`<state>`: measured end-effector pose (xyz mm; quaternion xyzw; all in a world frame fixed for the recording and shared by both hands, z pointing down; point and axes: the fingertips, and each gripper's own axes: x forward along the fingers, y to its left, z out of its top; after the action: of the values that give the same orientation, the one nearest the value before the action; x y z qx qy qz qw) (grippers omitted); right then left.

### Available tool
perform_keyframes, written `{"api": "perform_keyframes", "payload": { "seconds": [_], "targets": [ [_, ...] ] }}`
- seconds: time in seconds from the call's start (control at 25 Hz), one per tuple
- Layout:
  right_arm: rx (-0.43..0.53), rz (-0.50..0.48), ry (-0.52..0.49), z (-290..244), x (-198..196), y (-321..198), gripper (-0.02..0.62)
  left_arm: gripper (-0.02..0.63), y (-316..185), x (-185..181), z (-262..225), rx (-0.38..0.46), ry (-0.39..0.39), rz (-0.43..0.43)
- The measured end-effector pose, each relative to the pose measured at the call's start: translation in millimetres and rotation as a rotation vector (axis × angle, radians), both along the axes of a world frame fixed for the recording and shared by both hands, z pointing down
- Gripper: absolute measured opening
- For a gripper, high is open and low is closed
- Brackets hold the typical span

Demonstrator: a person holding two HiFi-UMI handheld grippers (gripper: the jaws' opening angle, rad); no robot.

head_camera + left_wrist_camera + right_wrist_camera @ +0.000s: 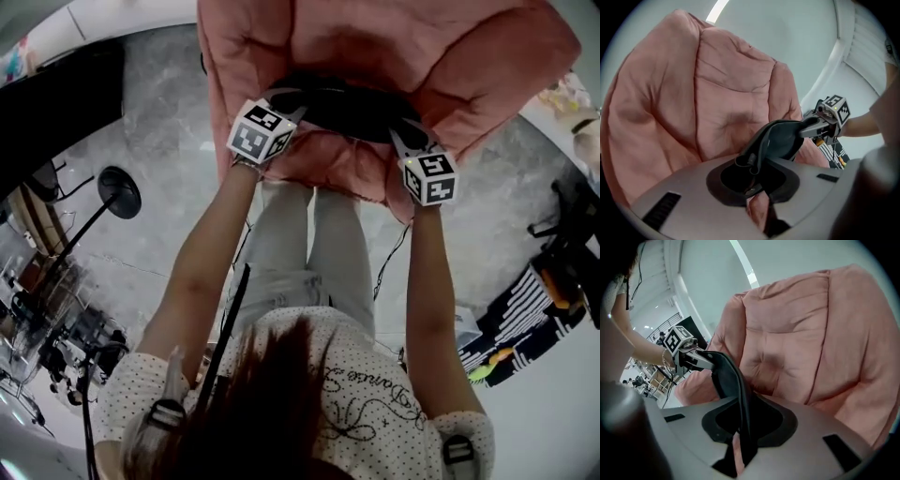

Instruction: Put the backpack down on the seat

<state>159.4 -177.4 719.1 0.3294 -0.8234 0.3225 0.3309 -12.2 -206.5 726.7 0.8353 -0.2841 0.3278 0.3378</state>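
Bright, even light; fisheye corners dark, blurred.

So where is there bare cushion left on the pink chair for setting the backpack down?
The pink chair is bare all round: its tufted back and the cushion beyond the black backpack carry nothing. The only crowded strip is its near edge, where the left gripper and right gripper hold it.

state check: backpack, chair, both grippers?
black fabric backpack: held at both ends, low over the chair seat, not released
pink padded chair: upright, cushion in place
left gripper: shut on the backpack's fabric
right gripper: shut on the backpack's strap
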Motion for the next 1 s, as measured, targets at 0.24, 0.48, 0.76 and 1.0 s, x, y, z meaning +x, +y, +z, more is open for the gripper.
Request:
{"api": "perform_keyframes", "payload": {
  "seconds": [0.24, 0.48, 0.76, 1.0],
  "targets": [
    [-0.017, 0.018, 0.017, 27.3, 10.1, -17.3, 0.080, 0.040, -13.8, 10.5, 28.2, -0.031, -0.002, 0.007],
    [0.000, 0.038, 0.047, 44.8, 17.7, -35.0, 0.101, 0.052, -28.6, 16.5, 40.9, 0.027, -0.021, 0.044],
    [-0.017, 0.056, 0.046, 43.7, 24.0, -32.4, 0.203, 0.297, -27.3, 27.9, 39.7, 0.064, 0.070, 0.016],
    [-0.010, 0.026, 0.030, 20.1, 11.0, -25.3, 0.313, 0.347, -18.9, 8.3, 15.5, 0.101, 0.018, -0.013]
  ]
}}
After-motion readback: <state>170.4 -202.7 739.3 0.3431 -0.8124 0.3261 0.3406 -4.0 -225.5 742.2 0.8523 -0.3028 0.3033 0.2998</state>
